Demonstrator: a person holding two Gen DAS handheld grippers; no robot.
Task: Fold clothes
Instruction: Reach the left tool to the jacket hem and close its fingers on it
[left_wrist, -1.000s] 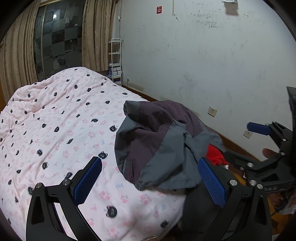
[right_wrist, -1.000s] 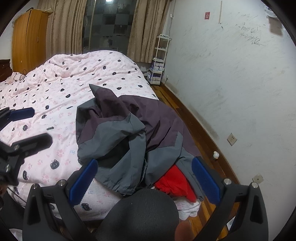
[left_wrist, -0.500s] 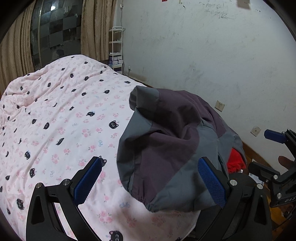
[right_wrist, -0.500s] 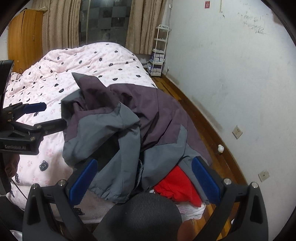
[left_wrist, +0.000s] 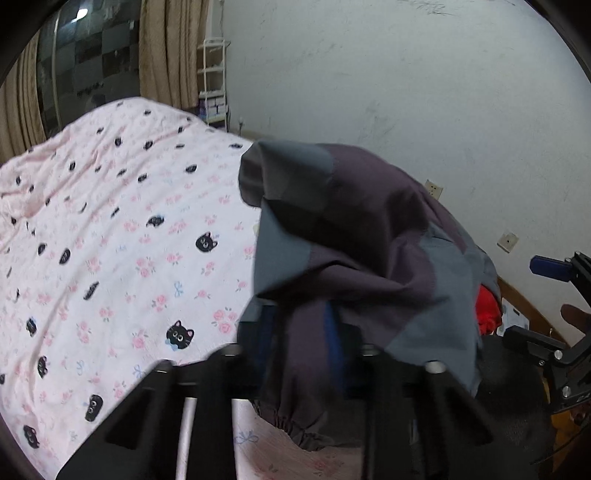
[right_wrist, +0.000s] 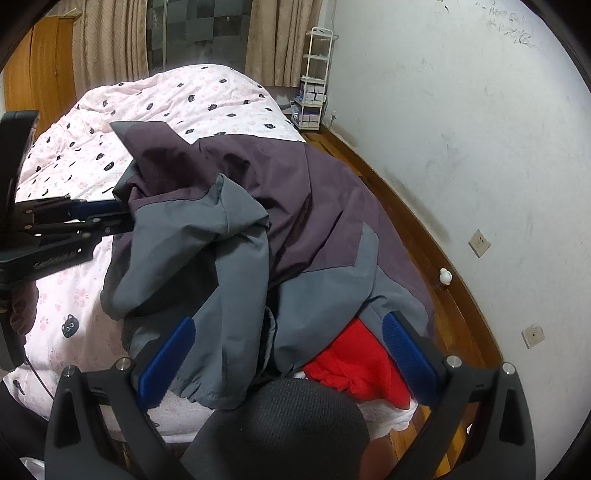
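We see a jacket (right_wrist: 295, 206) of thin matt cloth, creased, its cuff gathered with elastic. The quilt (left_wrist: 110, 240) is soft printed cotton. The floor (right_wrist: 417, 229) is glossy wood, the wall (right_wrist: 461, 110) scuffed matt plaster, the gripper pads (right_wrist: 168, 360) ribbed blue rubber.

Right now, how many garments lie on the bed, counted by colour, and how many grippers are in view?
Purple and grey jacket: 1
Red garment: 1
Grippers: 2, the left gripper closing on the jacket, the right gripper open
Total: 4
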